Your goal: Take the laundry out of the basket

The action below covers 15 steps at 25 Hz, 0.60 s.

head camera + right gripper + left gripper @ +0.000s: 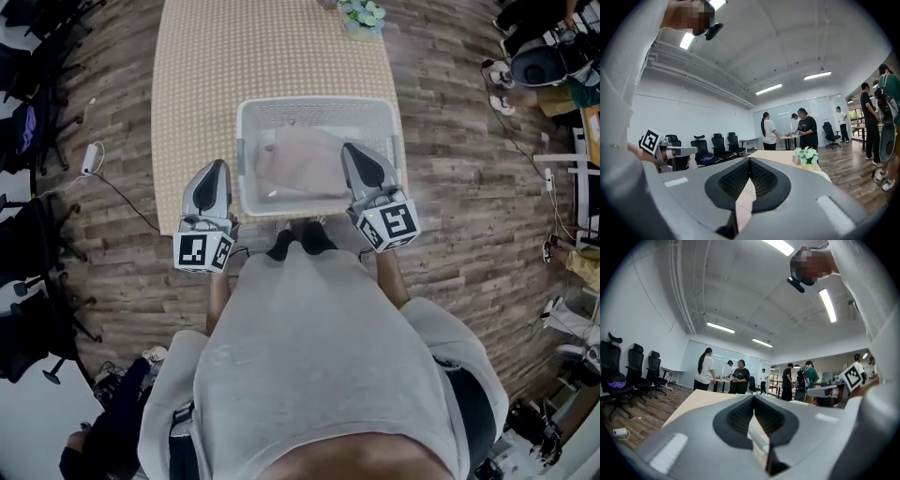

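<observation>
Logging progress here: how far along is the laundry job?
Nothing looks done: the pinkish laundry lies in the white basket on the table. Nothing in hand: the left gripper and right gripper are shut and empty near its front corners. All lifting remains.

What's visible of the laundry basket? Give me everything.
The basket is white, rectangular and plastic-looking, with perforated walls and a solid rim. It stands upright at the near edge of the table, its open top facing up. A crumpled pinkish-beige cloth lies inside, covering most of the floor. The left gripper is beside its left wall. The right gripper overlaps its right wall in the head view; contact is unclear.
</observation>
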Tool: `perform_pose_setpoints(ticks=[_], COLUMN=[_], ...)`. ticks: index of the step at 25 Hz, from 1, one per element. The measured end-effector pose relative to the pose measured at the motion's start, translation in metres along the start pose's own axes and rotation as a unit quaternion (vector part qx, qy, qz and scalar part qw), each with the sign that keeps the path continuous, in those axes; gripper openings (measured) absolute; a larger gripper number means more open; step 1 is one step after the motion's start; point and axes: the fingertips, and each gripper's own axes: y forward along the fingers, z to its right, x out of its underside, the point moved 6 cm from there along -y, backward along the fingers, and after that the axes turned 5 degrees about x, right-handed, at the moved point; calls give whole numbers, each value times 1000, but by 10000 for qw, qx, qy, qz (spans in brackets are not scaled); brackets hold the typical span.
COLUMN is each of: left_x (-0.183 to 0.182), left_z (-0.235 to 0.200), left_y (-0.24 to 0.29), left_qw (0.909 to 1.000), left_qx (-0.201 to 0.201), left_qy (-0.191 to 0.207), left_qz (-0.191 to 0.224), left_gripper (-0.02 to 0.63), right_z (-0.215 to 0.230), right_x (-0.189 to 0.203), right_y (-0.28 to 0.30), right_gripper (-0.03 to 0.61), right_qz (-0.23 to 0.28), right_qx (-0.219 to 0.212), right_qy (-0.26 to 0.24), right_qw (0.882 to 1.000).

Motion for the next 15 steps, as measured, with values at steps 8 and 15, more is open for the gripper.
perform_pose_setpoints(ticks=[8,15], left_x=[26,34], left_z=[-32,-40], left_y=[12,28], left_qw=[9992,9985], left_qx=[-181,-225], left_qy=[-173,-322], left_qz=[-327,-374], left_gripper=[9,9], right_z=[11,18], right_x=[4,14], right_y=[27,53], right_gripper=[-2,-2], right_qz=[-306,-918], right_qx=[10,-228], right_qy=[-116,-1069], right_qw=[9995,9898])
